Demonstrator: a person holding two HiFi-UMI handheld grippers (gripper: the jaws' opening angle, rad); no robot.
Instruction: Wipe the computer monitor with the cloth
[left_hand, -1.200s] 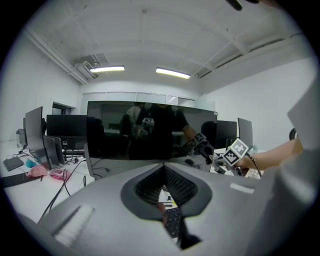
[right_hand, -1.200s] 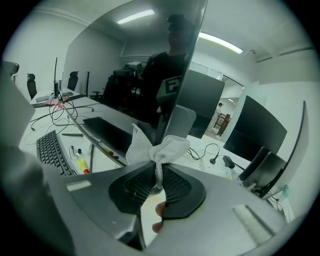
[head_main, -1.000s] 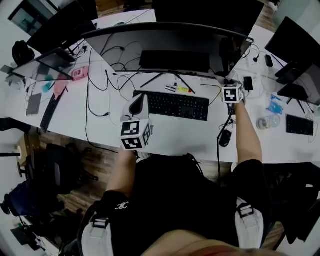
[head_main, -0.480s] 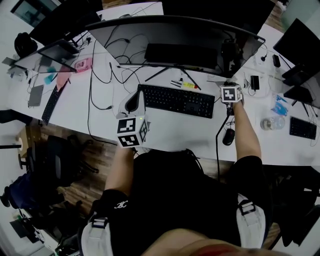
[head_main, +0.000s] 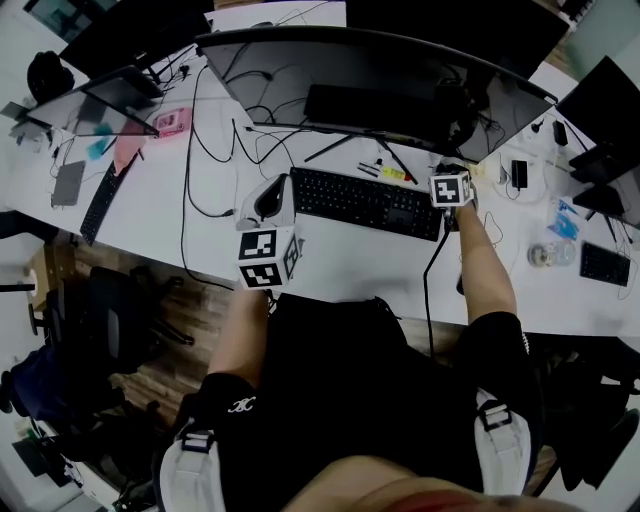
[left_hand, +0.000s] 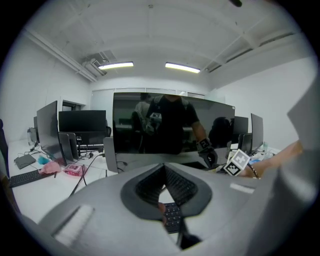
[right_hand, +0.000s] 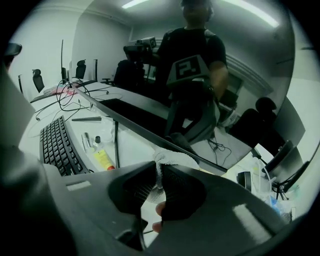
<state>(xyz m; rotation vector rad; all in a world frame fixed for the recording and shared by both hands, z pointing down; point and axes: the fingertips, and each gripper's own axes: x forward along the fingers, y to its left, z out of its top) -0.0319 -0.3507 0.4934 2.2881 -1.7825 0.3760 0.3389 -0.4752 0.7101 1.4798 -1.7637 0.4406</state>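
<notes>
A wide curved dark monitor stands at the back of the white desk. In the right gripper view its screen reflects a person and the gripper. My right gripper is shut on a white cloth, which sits just below the monitor's lower edge. In the head view this gripper is at the monitor's lower right part. My left gripper hovers by the keyboard's left end. Its jaws are shut and hold nothing, and they face the screen.
A black keyboard lies in front of the monitor, with pens and a yellow tube behind it. Loose cables cross the desk on the left. A phone and a water bottle lie right. More monitors flank both sides.
My right gripper with the cloth has shifted left, nearer the keyboard's right end and the monitor's lower edge. The left gripper stays by the keyboard's left end.
</notes>
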